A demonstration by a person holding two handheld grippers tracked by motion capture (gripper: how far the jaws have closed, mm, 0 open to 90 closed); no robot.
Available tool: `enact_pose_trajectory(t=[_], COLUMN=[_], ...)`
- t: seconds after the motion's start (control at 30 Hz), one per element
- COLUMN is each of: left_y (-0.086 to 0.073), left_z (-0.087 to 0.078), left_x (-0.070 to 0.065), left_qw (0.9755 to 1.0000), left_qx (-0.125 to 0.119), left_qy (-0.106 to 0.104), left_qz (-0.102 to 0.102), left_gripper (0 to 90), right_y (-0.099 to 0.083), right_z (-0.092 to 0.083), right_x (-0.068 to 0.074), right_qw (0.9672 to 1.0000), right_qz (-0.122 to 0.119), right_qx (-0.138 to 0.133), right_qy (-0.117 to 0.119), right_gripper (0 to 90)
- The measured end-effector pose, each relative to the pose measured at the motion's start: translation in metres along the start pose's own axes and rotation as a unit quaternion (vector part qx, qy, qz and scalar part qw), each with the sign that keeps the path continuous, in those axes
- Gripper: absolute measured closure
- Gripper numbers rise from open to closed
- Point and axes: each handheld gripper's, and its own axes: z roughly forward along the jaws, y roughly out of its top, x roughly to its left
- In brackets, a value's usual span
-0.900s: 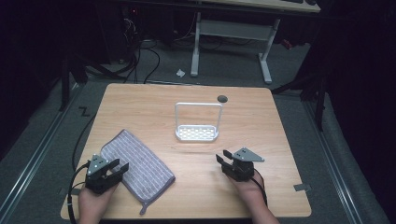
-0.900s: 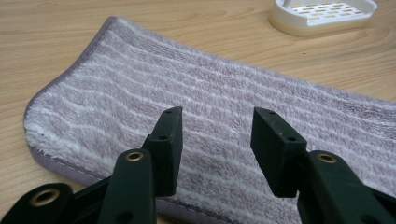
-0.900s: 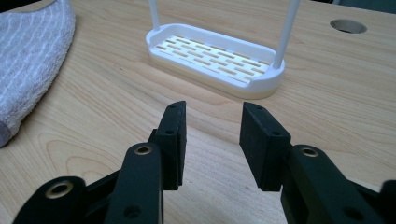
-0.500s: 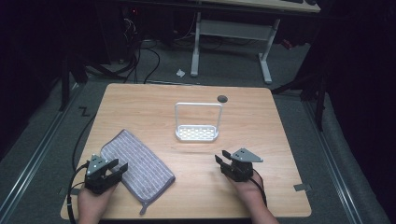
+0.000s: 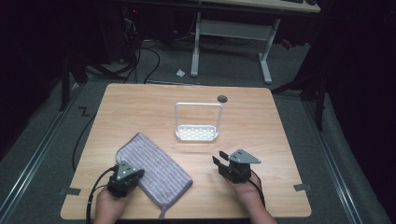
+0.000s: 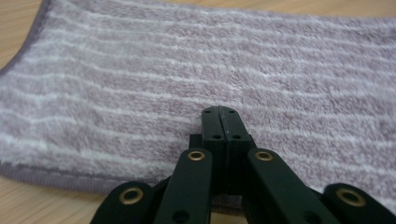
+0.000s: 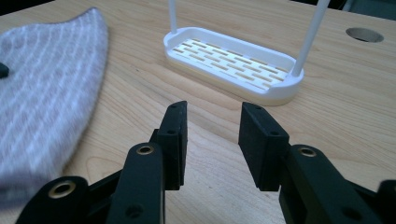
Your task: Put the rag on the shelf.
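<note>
A lilac towel (image 5: 156,163) with thin white stripes lies flat on the front left of the wooden table (image 5: 140,107). My left gripper (image 5: 133,172) rests over the towel's near left edge. In the left gripper view its jaws stand shut, tips (image 6: 219,114) together just above the towel's pile (image 6: 187,70), and I see no fabric between them. My right gripper (image 5: 220,157) sits on the front right of the table, open, with bare wood between its fingers (image 7: 212,126). The towel (image 7: 42,93) lies to its left.
A white slotted rack (image 5: 197,133) with a tall wire hoop stands at the table's middle, just beyond the right gripper (image 7: 233,56). A round cable hole (image 5: 222,98) lies behind it. Desk legs and cables stand on the floor beyond the table.
The left gripper has shifted right onto the towel's edge, and its jaws, apart before, now stand together. The right gripper, towel and rack have kept still.
</note>
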Motion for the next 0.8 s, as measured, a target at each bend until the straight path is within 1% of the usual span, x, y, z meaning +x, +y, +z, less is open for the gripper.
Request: enact_pose_trajectory(t=[0.07, 0.13, 0.2, 0.27, 0.3, 0.33, 0.4, 0.43, 0.47, 0.53, 0.57, 0.6, 0.63, 0.67, 0.7, 0.73, 0.8], left_y=[0.005, 0.010, 0.017, 0.024, 0.027, 0.027, 0.034, 0.035, 0.034, 0.032, 0.031, 0.029, 0.029, 0.026, 0.025, 0.024, 0.025], left_z=[0.006, 0.013, 0.020, 0.029, 0.033, 0.033, 0.039, 0.038, 0.037, 0.032, 0.029, 0.026, 0.026, 0.022, 0.018, 0.018, 0.018], left_x=[-0.016, -0.033, -0.049, -0.066, -0.074, -0.074, -0.091, -0.092, -0.091, -0.083, -0.078, -0.073, -0.073, -0.067, -0.061, -0.060, -0.061], left_qw=[0.9995, 0.9985, 0.9966, 0.9941, 0.9927, 0.9927, 0.9893, 0.9894, 0.9899, 0.9910, 0.9915, 0.9919, 0.9919, 0.9920, 0.9920, 0.9920, 0.9919], left_qx=[-0.002, -0.003, 0.000, -0.003, -0.003, -0.003, -0.001, 0.001, 0.000, -0.002, -0.003, -0.004, -0.004, -0.004, -0.005, -0.006, -0.005], left_qy=[-0.028, -0.046, -0.066, -0.089, -0.095, -0.095, -0.105, -0.103, -0.104, -0.112, -0.113, -0.115, -0.115, -0.119, -0.123, -0.124, -0.124], left_qz=[0.010, 0.030, 0.048, 0.062, 0.074, 0.074, 0.101, 0.102, 0.096, 0.073, 0.064, 0.054, 0.054, 0.042, 0.028, 0.023, 0.028], left_gripper=[90.0, 90.0, 90.0, 90.0, 90.0, 90.0, 90.0, 90.0, 89.9, 89.1, 86.4, 85.9, 85.9, 86.0, 86.1, 86.4, 86.3], right_y=[0.000, 0.001, 0.001, 0.001, 0.001, 0.001, 0.001, 0.001, 0.001, 0.000, 0.000, -0.001, -0.001, -0.004, -0.005, -0.006, -0.010], right_z=[0.000, 0.000, 0.000, 0.000, 0.000, 0.000, -0.001, -0.001, -0.001, 0.000, 0.001, 0.003, 0.003, 0.008, 0.010, 0.013, 0.018], right_x=[0.002, 0.004, 0.006, 0.008, 0.010, 0.011, 0.013, 0.014, 0.016, 0.019, 0.020, 0.022, 0.022, 0.028, 0.029, 0.032, 0.036], right_qw=[1.0000, 1.0000, 0.9999, 0.9999, 0.9999, 0.9998, 0.9997, 0.9997, 0.9996, 0.9990, 0.9986, 0.9980, 0.9980, 0.9961, 0.9954, 0.9943, 0.9919], right_qz=[-0.003, -0.006, -0.008, -0.011, -0.013, -0.014, -0.017, -0.020, -0.023, -0.031, -0.036, -0.040, -0.040, -0.048, -0.049, -0.049, -0.059], right_qx=[0.000, -0.001, -0.001, 0.001, 0.001, 0.002, 0.003, 0.007, 0.011, 0.027, 0.035, 0.043, 0.043, 0.065, 0.072, 0.083, 0.101], right_qy=[0.002, 0.004, 0.006, 0.010, 0.010, 0.011, 0.014, 0.015, 0.014, 0.016, 0.020, 0.025, 0.025, 0.036, 0.041, 0.046, 0.049], right_gripper=[62.7, 62.8, 63.0, 63.1, 63.2, 63.5, 67.2, 70.2, 74.9, 83.7, 86.7, 89.1, 89.1, 90.0, 90.0, 90.0, 90.0])
